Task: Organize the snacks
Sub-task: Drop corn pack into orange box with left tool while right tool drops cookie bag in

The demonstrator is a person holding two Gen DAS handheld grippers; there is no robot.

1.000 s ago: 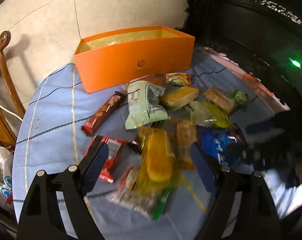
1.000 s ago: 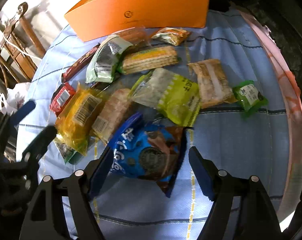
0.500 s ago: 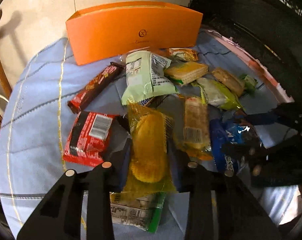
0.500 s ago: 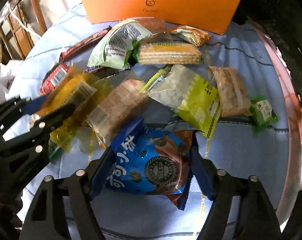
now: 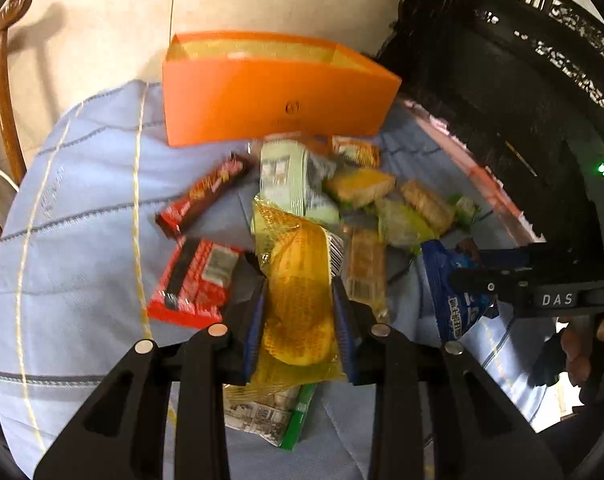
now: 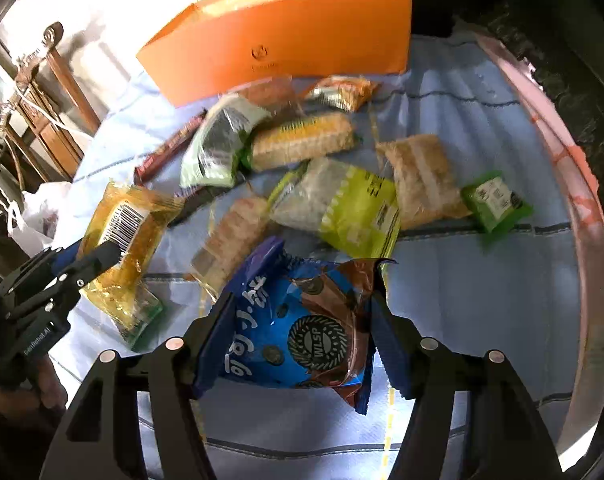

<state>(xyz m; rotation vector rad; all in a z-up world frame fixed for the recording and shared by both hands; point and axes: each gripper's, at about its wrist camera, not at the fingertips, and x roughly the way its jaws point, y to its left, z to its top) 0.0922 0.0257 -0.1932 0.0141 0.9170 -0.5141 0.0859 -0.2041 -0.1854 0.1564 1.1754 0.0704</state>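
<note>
My left gripper (image 5: 299,300) is shut on a yellow cake packet (image 5: 297,284) and holds it lifted above the table; it also shows in the right wrist view (image 6: 121,232). My right gripper (image 6: 302,312) is shut on a blue cookie bag (image 6: 297,328), raised off the cloth; the bag also shows in the left wrist view (image 5: 454,300). An open orange box (image 5: 269,92) stands at the far side of the table, also in the right wrist view (image 6: 285,36). Several snack packets lie between the box and the grippers.
On the blue cloth (image 5: 81,200) lie a red packet (image 5: 197,280), a dark red bar (image 5: 201,196), a pale green bag (image 6: 217,144), a wafer pack (image 6: 302,140), a lime bag (image 6: 342,204) and a small green packet (image 6: 496,200). A wooden chair (image 5: 1,92) stands left; dark furniture (image 5: 522,80) right.
Both grippers closed on their packets and lifted them: the left on the yellow cake packet, the right on the blue cookie bag. Both views rose and tilted toward the orange box.
</note>
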